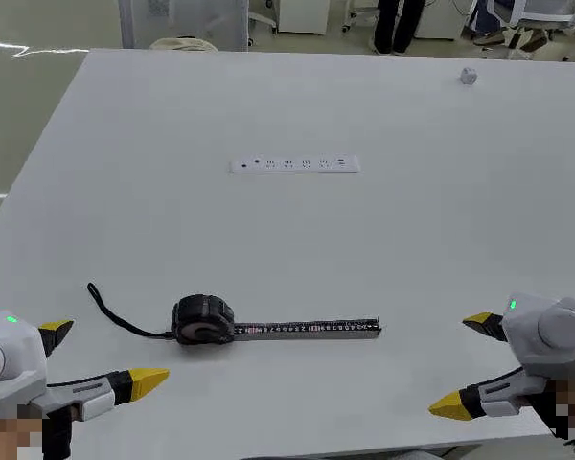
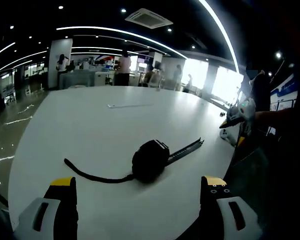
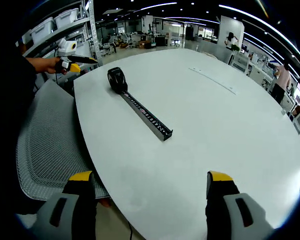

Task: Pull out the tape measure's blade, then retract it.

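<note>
A black tape measure [image 1: 203, 319] lies on the white table [image 1: 297, 230], its blade [image 1: 307, 329] pulled out to the right and its wrist strap [image 1: 115, 314] trailing left. My left gripper [image 1: 103, 358] is open at the table's near left edge, short of the case [image 2: 150, 159]. At the near right edge, my right gripper [image 1: 474, 364] is open, a good way from the blade's hook end [image 3: 166, 135]. The left gripper view has my left gripper [image 2: 138, 187] with nothing between its fingers. My right gripper [image 3: 151, 181] also holds nothing, with the case [image 3: 117, 79] far ahead.
A white power strip [image 1: 295, 165] lies mid-table, and a small grey object [image 1: 469, 76] sits at the far right. A mesh chair seat [image 3: 50, 145] is beside the table's near edge. People stand beyond the table's far end.
</note>
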`<state>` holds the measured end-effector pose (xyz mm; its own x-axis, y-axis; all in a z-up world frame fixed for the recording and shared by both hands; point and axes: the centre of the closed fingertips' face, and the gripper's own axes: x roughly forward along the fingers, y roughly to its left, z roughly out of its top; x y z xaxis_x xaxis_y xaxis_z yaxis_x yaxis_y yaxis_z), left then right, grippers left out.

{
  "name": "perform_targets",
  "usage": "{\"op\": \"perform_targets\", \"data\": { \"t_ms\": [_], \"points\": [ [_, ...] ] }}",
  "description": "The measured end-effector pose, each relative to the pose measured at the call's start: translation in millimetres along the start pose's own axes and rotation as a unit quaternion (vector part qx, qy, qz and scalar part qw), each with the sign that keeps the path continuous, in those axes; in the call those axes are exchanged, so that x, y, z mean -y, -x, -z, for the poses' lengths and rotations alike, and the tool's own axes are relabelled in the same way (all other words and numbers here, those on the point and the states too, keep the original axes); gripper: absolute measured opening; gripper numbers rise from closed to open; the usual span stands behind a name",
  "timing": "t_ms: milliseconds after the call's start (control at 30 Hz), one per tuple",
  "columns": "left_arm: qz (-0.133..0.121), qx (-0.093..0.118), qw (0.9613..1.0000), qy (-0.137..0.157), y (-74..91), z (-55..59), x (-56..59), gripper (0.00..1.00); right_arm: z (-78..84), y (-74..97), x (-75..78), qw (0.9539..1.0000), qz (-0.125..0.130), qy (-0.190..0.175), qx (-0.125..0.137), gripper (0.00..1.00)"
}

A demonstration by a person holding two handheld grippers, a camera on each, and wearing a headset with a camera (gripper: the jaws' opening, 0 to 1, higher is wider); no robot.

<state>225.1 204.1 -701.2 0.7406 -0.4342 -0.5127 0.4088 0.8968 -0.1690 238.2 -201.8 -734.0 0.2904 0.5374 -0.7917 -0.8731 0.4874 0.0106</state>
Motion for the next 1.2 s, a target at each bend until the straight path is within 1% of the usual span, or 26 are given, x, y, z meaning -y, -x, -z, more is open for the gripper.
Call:
{"op": "perform_targets", "data": {
  "t_ms": [33, 67, 100, 133, 200, 233, 300, 333, 400, 467, 500, 533, 600, 667, 733, 833, 900, 967, 1067, 1100, 1200],
  "points": [
    [-0.002, -0.001, 1.0, -0.003, -1.0, 0.0, 0.8, 1.0, -1.4, -0.7, 1.0, 1.0, -0.003, 0.002, -0.004, 0.93],
    [-0.004, -0.002, 1.0, -0.009, -1.8, 0.1, 1.6, 1.0, -1.1, -1.1, -0.3, 0.9997, -0.013, 0.013, -0.016, 0.91],
    [-0.005, -0.002, 0.9999, -0.015, -3.0, -0.2, 3.0, 1.0, 0.4, -1.5, -0.3, 0.9986, -0.022, 0.035, -0.034, 0.88],
    [-0.005, -0.001, 0.9999, -0.015, -3.9, -0.4, 4.1, 1.0, -2.0, -3.1, 1.8, 0.998, -0.022, 0.048, -0.035, 0.87],
    [-0.005, 0.002, 0.9999, -0.012, -6.0, -1.4, 6.9, 1.0, -7.7, -6.3, 2.4, 0.997, -0.033, 0.058, -0.038, 0.88],
    [-0.006, 0.002, 0.9999, -0.012, -7.3, -1.4, 8.0, 1.0, -8.2, -7.1, 2.2, 0.996, -0.041, 0.065, -0.046, 0.88],
    [-0.009, 0.0, 0.9999, -0.013, -10.8, -0.3, 11.0, 1.0, -11.5, -10.0, 6.6, 0.9937, -0.046, 0.08, -0.062, 0.86],
    [-0.012, -0.001, 0.9998, -0.017, -12.8, 0.2, 13.0, 1.0, -15.1, -11.2, 6.4, 0.9925, -0.054, 0.085, -0.07, 0.85],
    [-0.015, -0.001, 0.9996, -0.024, -15.4, -0.4, 16.0, 1.0, -20.2, -13.7, 9.4, 0.9909, -0.062, 0.092, -0.076, 0.8],
    [-0.018, -0.001, 0.9994, -0.03, -18.3, -1.6, 19.9, 1.0, -25.8, -16.0, 10.7, 0.9886, -0.076, 0.098, -0.085, 0.74],
    [-0.02, 0.0, 0.9992, -0.034, -19.8, -2.4, 22.0, 1.0, -30.2, -17.9, 12.1, 0.9878, -0.078, 0.104, -0.087, 0.73],
    [-0.022, 0.001, 0.9991, -0.037, -20.9, -2.9, 23.1, 1.0, -33.2, -19.2, 13.3, 0.9872, -0.077, 0.109, -0.088, 0.74],
    [-0.024, 0.002, 0.9989, -0.04, -23.0, -4.2, 25.1, 1.0, -37.3, -21.5, 15.6, 0.9849, -0.081, 0.118, -0.098, 0.74],
    [-0.027, 0.004, 0.9989, -0.038, -25.0, -5.4, 25.1, 1.0, -40.3, -25.4, 19.7, 0.9827, -0.085, 0.129, -0.103, 0.72],
    [-0.031, 0.006, 0.9988, -0.038, -26.2, -6.4, 24.0, 1.0, -42.3, -29.5, 21.6, 0.9817, -0.088, 0.131, -0.106, 0.71],
    [-0.045, 0.012, 0.9982, -0.038, -27.3, -9.3, 20.0, 1.0, -43.9, -37.1, 25.6, 0.9783, -0.092, 0.144, -0.118, 0.69],
    [-0.053, 0.016, 0.998, -0.031, -28.5, -10.5, 16.6, 1.0, -46.0, -41.8, 28.2, 0.9771, -0.094, 0.149, -0.119, 0.68],
    [-0.061, 0.016, 0.9978, -0.023, -29.8, -11.4, 14.3, 1.0, -48.4, -46.7, 30.3, 0.9748, -0.097, 0.158, -0.124, 0.67],
    [-0.063, 0.019, 0.9977, -0.018, -33.7, -11.6, 15.3, 1.0, -52.3, -53.5, 29.4, 0.9687, -0.106, 0.18, -0.134, 0.64],
    [-0.065, 0.019, 0.9975, -0.021, -35.5, -11.2, 16.4, 1.0, -53.4, -56.2, 28.4, 0.9659, -0.112, 0.188, -0.138, 0.63],
    [-0.069, 0.019, 0.9969, -0.032, -38.3, -10.3, 18.2, 1.0, -53.9, -63.7, 28.8, 0.9613, -0.121, 0.197, -0.15, 0.59]
  ]
}}
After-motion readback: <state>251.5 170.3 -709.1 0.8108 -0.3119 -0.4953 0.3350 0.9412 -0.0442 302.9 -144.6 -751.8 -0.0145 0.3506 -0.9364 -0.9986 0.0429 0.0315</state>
